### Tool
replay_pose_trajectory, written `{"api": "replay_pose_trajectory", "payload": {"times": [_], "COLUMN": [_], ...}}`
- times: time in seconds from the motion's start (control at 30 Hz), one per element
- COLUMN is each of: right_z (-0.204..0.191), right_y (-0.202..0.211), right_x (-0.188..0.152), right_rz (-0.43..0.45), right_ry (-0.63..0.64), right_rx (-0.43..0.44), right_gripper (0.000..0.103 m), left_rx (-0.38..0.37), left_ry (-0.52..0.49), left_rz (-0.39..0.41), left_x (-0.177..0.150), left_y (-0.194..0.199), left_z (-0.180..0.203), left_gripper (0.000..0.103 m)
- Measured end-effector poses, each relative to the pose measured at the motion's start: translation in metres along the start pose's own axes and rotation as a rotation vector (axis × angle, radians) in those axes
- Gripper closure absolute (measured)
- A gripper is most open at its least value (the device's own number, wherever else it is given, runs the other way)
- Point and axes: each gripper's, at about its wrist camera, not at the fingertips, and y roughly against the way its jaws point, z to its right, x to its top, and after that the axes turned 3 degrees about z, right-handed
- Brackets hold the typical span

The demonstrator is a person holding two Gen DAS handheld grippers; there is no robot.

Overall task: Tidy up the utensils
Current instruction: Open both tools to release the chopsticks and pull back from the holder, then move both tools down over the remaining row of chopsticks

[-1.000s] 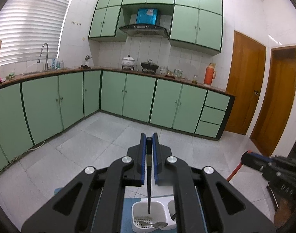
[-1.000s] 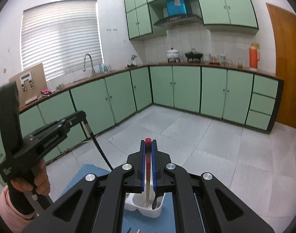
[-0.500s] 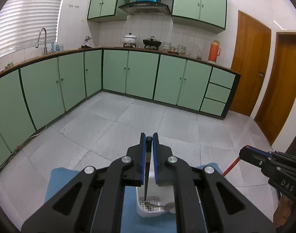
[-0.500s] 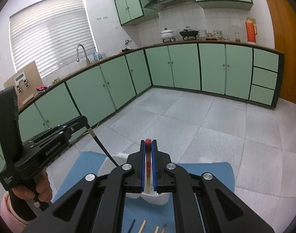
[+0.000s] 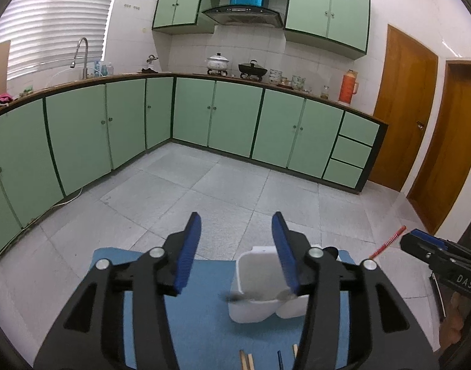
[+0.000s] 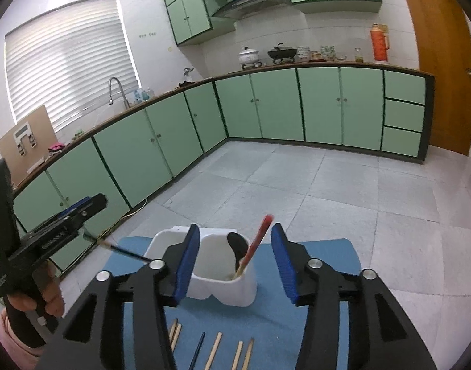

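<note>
A: What lay nearest the right-wrist camera?

B: Loose chopsticks (image 6: 213,350) on the blue mat (image 6: 324,252), at about 6 o'clock: several pale wooden sticks and one dark blue one, roughly parallel and apart from each other. The right gripper (image 6: 235,248) stood over them with its blue-padded fingers (image 6: 186,259) spread wide, nothing between them.

A: And beyond that?

B: A white utensil holder (image 6: 223,289) sat upright on the mat, between the fingers in that view, divided into compartments. In the right-hand compartment a red-topped chopstick (image 6: 256,245) with a pale lower end leaned toward 1 o'clock, beside a dark rounded utensil I couldn't identify.

A: The left gripper?

B: The left gripper (image 5: 237,251) was also wide apart, holding nothing. In its view the holder (image 5: 257,308) sat at about 5 o'clock, with a blurred grey utensil across its near rim. From the right-wrist view, a black chopstick (image 6: 124,251) slanted from below the left gripper toward the holder's left compartment; its lower end was hidden behind the right gripper.

A: Farther off?

B: Grey floor tiles (image 6: 343,185), then green cabinets (image 6: 272,108) around the walls.
</note>
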Motion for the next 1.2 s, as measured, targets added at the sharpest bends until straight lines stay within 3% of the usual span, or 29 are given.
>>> {"api": "replay_pose_trajectory", "payload": {"times": [0.07, 0.3, 0.53, 1.0, 1.2], "right_z": [0.001, -0.003, -0.009, -0.017, -0.019], "right_y": [0.012, 0.048, 0.078, 0.106, 0.114], "right_x": [-0.006, -0.048, -0.102, -0.201, -0.233], "right_rz": [0.019, 0.053, 0.063, -0.055, -0.102], "right_ry": [0.009, 0.023, 0.03, -0.009, -0.033], "right_rx": [-0.014, -0.057, -0.103, -0.127, -0.132], "right_gripper": [0.047, 0.041, 0.028, 0.028, 0.034], "left_rx": [0.009, 0.035, 0.054, 0.055, 0.049], "left_ry": [0.004, 0.015, -0.025, -0.086, -0.093], "left_rz": [0.013, 0.026, -0.035, -0.212, -0.272], "left_x": [-0.005, -0.036, -0.091, -0.191, -0.221], "left_y": [0.013, 0.055, 0.09, 0.128, 0.138], "left_z": [-0.003, -0.005, 0.0, -0.001, -0.003], "left_gripper": [0.047, 0.034, 0.026, 0.026, 0.028]}}
